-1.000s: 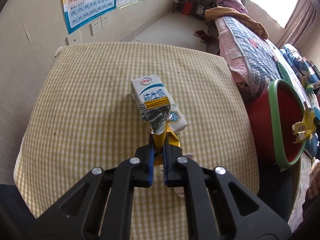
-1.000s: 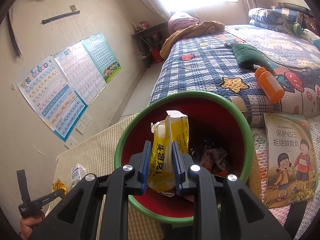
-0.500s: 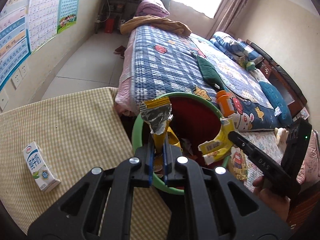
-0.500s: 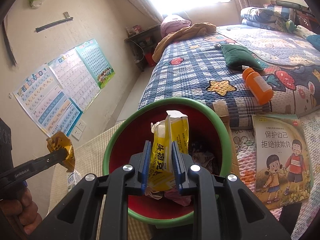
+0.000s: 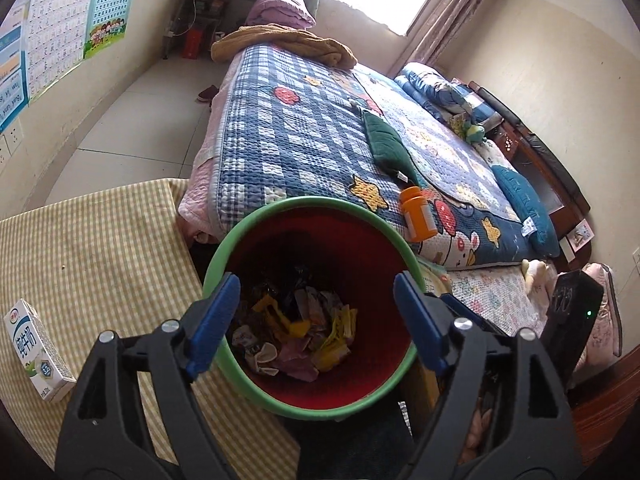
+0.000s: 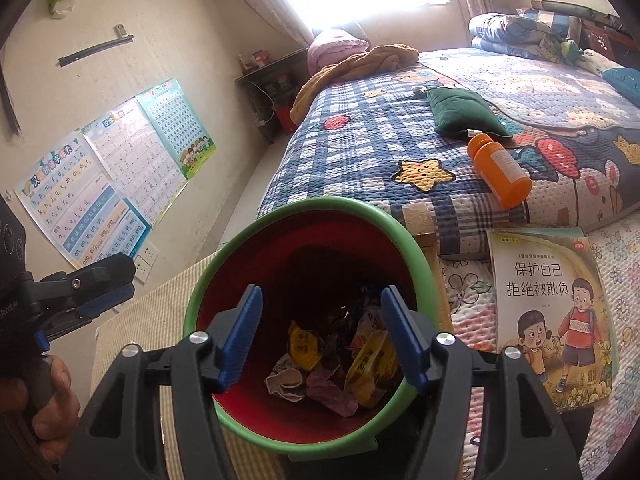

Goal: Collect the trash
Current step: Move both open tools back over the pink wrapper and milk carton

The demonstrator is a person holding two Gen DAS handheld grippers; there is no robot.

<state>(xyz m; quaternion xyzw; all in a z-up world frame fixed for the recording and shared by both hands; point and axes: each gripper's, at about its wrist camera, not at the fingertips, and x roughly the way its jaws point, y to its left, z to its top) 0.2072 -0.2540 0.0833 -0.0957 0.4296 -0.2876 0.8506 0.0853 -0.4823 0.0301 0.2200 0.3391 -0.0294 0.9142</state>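
Beside the checked tablecloth (image 5: 100, 240): a red bin with green rim (image 5: 256, 384), crumpled wrappers (image 5: 304, 336) heaped at its bottom. Milk carton (image 5: 34, 350) lying on the cloth, well apart from the bin. On the bed behind: orange bottle (image 6: 498, 168), green cushion (image 6: 460, 112), picture book (image 6: 548, 300). Left gripper (image 5: 316, 316) and right gripper (image 6: 322, 328) poised above the bin mouth, fingers spread wide, holding nothing.

From my screens, the bin (image 5: 256, 376) stood between the table (image 5: 100, 248) on its left and the bed (image 5: 304, 128) behind it. Wrappers (image 5: 304, 332) lay inside the bin. A carton (image 5: 34, 350) lay on the table. A bottle (image 6: 498, 172) and a book (image 6: 548, 304) lay on the bed.
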